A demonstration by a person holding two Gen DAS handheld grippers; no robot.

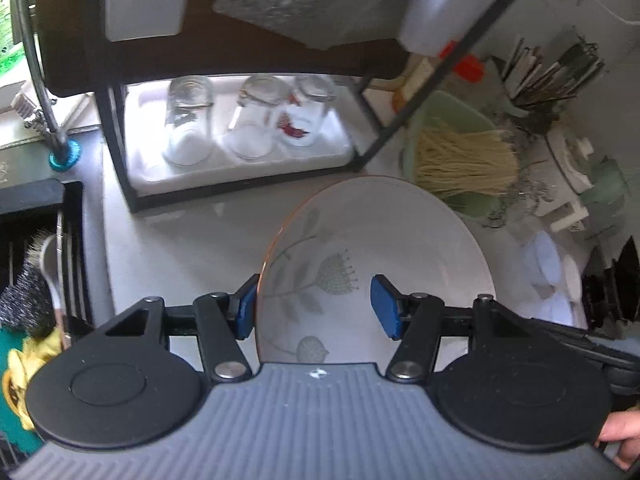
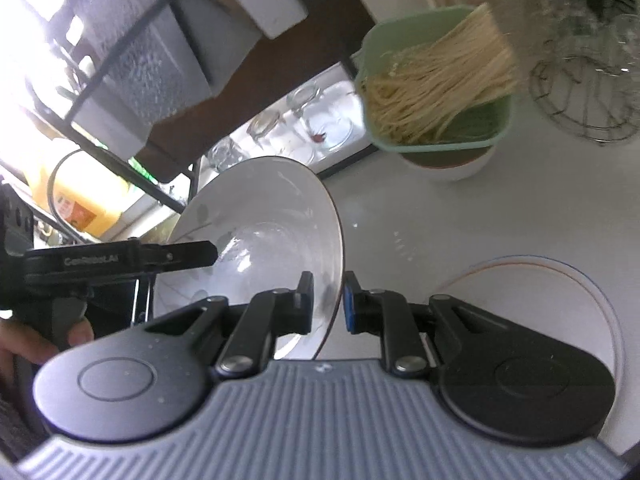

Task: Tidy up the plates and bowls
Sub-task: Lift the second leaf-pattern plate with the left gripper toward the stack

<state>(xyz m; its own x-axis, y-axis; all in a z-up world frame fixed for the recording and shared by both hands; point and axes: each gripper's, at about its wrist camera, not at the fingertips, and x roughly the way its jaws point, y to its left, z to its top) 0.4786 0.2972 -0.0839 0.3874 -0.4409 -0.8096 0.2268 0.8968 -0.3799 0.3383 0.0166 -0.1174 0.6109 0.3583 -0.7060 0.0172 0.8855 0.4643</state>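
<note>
A white bowl (image 1: 380, 232) with a grey flower print and a thin brown rim hangs tilted above the white counter. My right gripper (image 2: 328, 302) is shut on the near rim of this bowl (image 2: 260, 208), one pad inside and one outside. My left gripper (image 1: 315, 307) stands open across the opposite rim. Its left pad sits just outside the edge and its right pad hovers well inside, with a gap. In the right wrist view a black finger of the left gripper (image 2: 192, 256) reaches over the bowl's inside. A white plate (image 2: 540, 300) with a red and blue rim lies on the counter under my right gripper.
A black rack (image 1: 120, 168) stands behind, with several upturned glass jars (image 1: 256, 120) on a white tray. A green basket of dry noodles (image 1: 460, 152) sits to its right, beside a wire basket (image 2: 580, 92). The sink (image 1: 32, 240) and faucet (image 1: 36, 80) are at the left.
</note>
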